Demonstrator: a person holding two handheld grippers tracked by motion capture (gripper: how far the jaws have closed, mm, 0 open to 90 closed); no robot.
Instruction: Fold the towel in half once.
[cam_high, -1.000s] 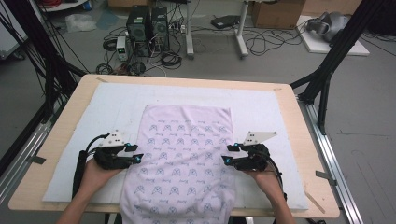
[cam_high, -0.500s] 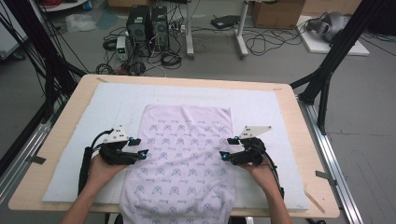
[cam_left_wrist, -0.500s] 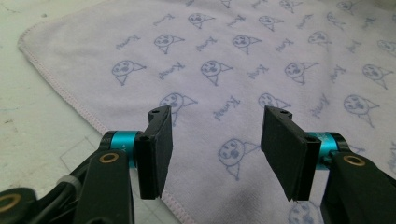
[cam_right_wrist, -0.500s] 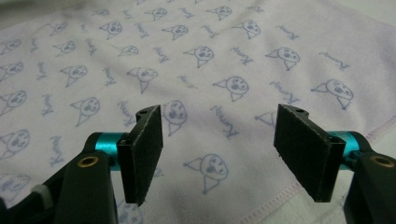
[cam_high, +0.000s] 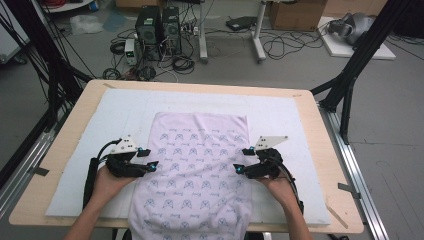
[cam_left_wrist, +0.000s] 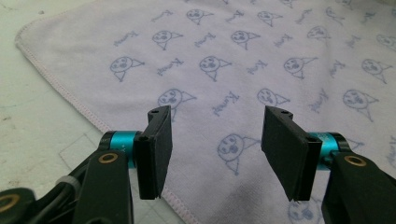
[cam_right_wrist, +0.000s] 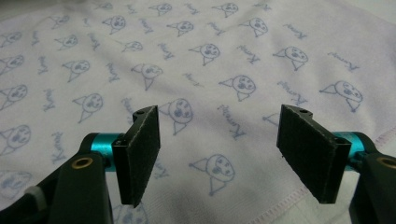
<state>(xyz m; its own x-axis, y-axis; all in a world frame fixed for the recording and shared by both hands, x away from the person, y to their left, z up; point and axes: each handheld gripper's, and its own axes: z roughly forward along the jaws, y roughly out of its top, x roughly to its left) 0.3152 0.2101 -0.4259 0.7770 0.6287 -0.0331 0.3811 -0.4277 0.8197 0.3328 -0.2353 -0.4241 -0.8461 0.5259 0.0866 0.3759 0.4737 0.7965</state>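
The towel is lying flat on the white mat in the middle of the table, its long axis running away from the person — the far end squared off, the near end spilling over the table's front edge and getting cut off there. Bare mat is showing on both sides and beyond it. The left tool is hovering at the towel's left hem, the right tool at its right hem; both have just been opening and are standing apart, nothing between the pads — cloth beneath them.
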